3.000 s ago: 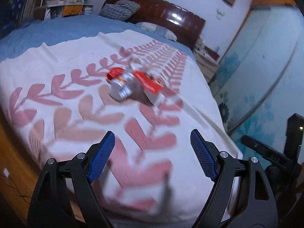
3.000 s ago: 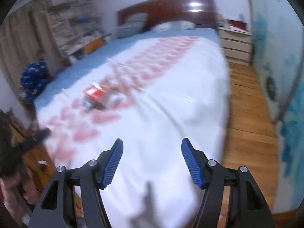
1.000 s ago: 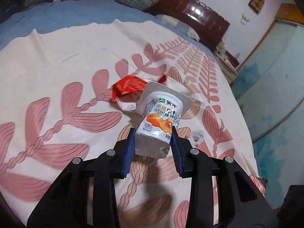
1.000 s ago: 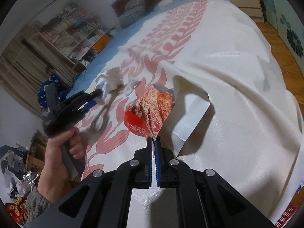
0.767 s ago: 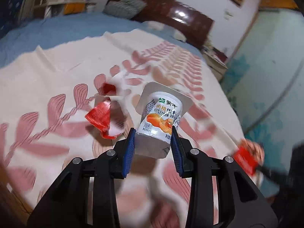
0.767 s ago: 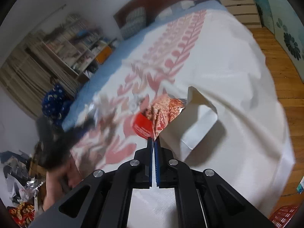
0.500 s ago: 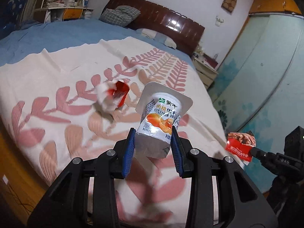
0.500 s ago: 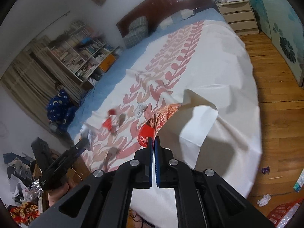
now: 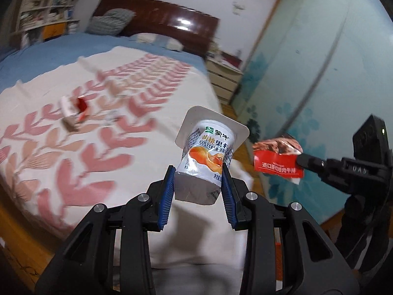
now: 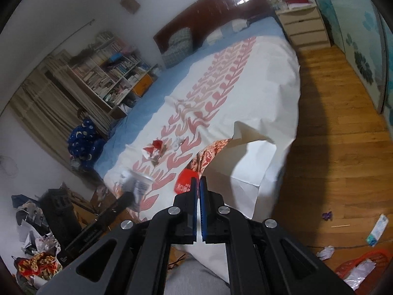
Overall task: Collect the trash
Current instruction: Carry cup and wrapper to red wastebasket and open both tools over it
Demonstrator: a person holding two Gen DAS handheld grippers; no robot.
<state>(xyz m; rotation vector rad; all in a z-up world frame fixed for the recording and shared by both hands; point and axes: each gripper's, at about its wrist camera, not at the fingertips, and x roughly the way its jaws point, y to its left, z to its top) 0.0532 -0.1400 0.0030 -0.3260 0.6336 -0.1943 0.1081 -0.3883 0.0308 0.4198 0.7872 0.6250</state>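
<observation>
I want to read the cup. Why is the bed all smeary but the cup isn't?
Left wrist view: the yogurt cup is sharp in the left tongs, while the bedspread smears with motion blur. Right wrist view: the cup is blurred; the fisheye bends the floor.

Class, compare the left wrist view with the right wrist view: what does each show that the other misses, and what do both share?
Only the left wrist view shows the printed label on the yogurt cup held in the left gripper. Only the right wrist view shows the red basket and scraps on the wooden floor. Both show the bed, the leftover trash on it, and the red snack wrapper pinched by the right gripper.
</observation>
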